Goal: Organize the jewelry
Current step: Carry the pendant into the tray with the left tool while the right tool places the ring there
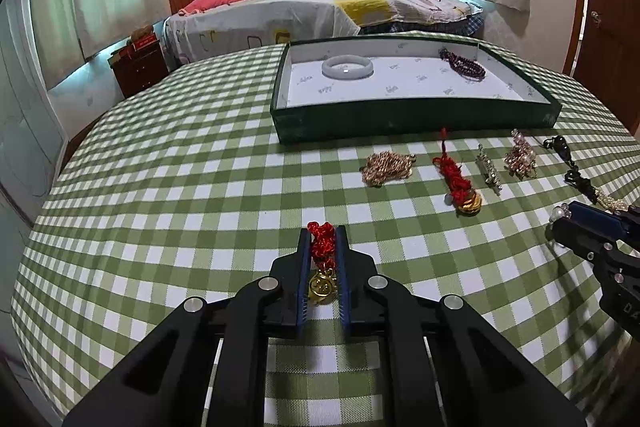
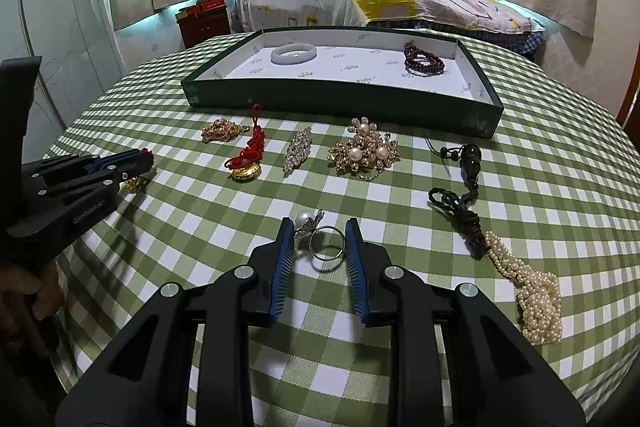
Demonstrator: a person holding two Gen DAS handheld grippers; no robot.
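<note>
My left gripper (image 1: 323,231) is shut on a red knotted cord with a gold pendant (image 1: 322,285), low over the green checked tablecloth; it also shows in the right wrist view (image 2: 146,155). My right gripper (image 2: 319,225) is open around a pearl ring (image 2: 326,242) lying on the cloth. A dark green tray (image 1: 412,121) with a white lining holds a pale jade bangle (image 1: 347,66) and a dark red bead bracelet (image 1: 464,63).
On the cloth before the tray lie a gold chain (image 2: 222,130), a second red cord with gold pendant (image 2: 246,163), a crystal brooch (image 2: 297,148), a pearl brooch (image 2: 364,151), a black gourd pendant (image 2: 470,163) and a pearl strand (image 2: 534,293). A bed stands behind the table.
</note>
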